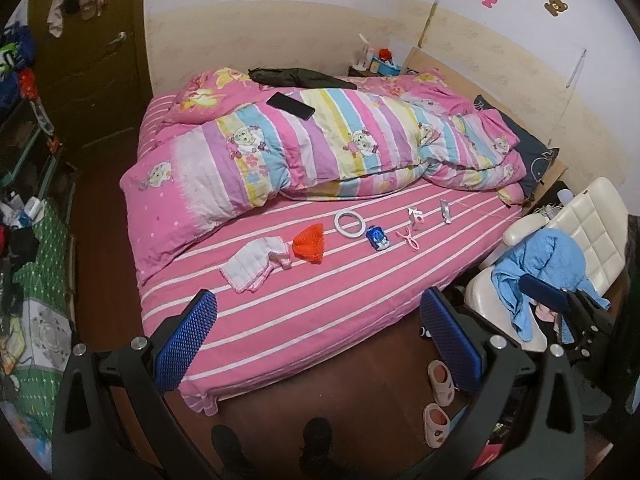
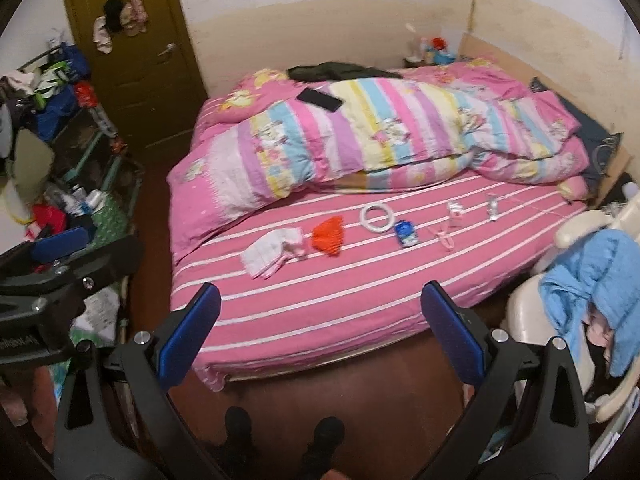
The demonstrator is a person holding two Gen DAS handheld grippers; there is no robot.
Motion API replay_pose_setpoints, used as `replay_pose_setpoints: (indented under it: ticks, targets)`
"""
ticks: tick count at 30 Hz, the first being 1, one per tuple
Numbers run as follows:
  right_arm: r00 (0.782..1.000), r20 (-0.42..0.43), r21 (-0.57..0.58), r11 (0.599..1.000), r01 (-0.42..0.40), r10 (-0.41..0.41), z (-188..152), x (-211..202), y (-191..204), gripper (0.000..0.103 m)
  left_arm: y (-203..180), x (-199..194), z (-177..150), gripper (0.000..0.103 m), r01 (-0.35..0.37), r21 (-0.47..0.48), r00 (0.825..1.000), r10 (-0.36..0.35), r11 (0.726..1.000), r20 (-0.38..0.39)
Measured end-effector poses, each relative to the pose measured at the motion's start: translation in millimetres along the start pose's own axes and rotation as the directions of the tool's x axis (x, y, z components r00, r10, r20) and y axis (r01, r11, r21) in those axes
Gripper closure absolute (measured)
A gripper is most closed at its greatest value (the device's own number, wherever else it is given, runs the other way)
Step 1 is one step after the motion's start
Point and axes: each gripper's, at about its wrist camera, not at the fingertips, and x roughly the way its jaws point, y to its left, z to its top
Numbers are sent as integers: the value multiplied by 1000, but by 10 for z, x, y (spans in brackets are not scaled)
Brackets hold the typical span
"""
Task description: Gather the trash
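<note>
Pink white-striped sheet (image 1: 320, 304); orange net (image 1: 309, 245); blue packet (image 1: 378, 237).

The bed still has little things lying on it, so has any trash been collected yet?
Nothing looks collected. Both hand-held grippers, left and right, are open and empty, short of the bed. Left to sort: white cloth, orange net, tape ring, blue packet, silver wrapper.

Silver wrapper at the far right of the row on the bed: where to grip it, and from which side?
Grip the silver wrapper across its narrow width near the middle, coming from above. It's a thin strip lying flat on the striped sheet, long axis running away from the cameras, clear of the neighbouring packet. Right gripper looks nearer.
</note>
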Motion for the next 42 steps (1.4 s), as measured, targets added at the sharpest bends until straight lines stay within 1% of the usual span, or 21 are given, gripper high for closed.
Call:
replay_pose_setpoints:
  ticks: [4,8,11,13,15,18,20,23,27,30,32,38,42]
  targets:
    - [999,-44,12,1000,-25,26,-84,163,-38,4,20,69,-83,5,-28,-3,999,28,1000,-35]
    - [994,-77,66,995,-78,83,-77,322,-66,4,141,176,-58,5,-4,-24,997,2,1000,-72]
    - [990,-97,102,990,-93,103,19,480,-59,4,271,357,11,5,0,-36,994,-4,999,-112]
    - [990,-102,111,990,-90,102,105,562,-23,4,357,465,67,5,3,-42,992,-8,999,-122]
    - [990,-117,102,992,-69,81,208,686,30,4,470,583,149,5,-3,-57,990,-5,998,-139]
    - [990,-128,76,995,-57,67,349,848,107,4,655,788,287,5,23,-95,987,-38,995,-153]
    - [988,-146,70,997,-45,55,448,992,146,4,743,933,377,5,22,-95,984,-38,995,-172]
    - [987,-151,70,997,-44,54,582,1206,209,4,892,1174,533,5,39,-99,983,-56,994,-174]
    - [984,-172,61,998,-32,42,710,1520,269,4,1045,1498,609,5,45,-113,977,-67,993,-201]
    - [980,-196,60,998,-28,39,787,1737,261,4,1127,1726,636,5,32,-110,972,-57,993,-229]
    - [977,-207,56,998,-31,42,844,1882,243,4,1183,1853,652,5,36,-114,970,-62,993,-233]
    - [965,-257,36,998,-44,52,1024,2511,129,4,1249,2416,684,5,7,-101,964,-34,995,-265]
    - [951,-303,40,998,-51,61,1060,3068,-35,4,1310,2941,699,5,-29,-130,956,-11,991,-294]
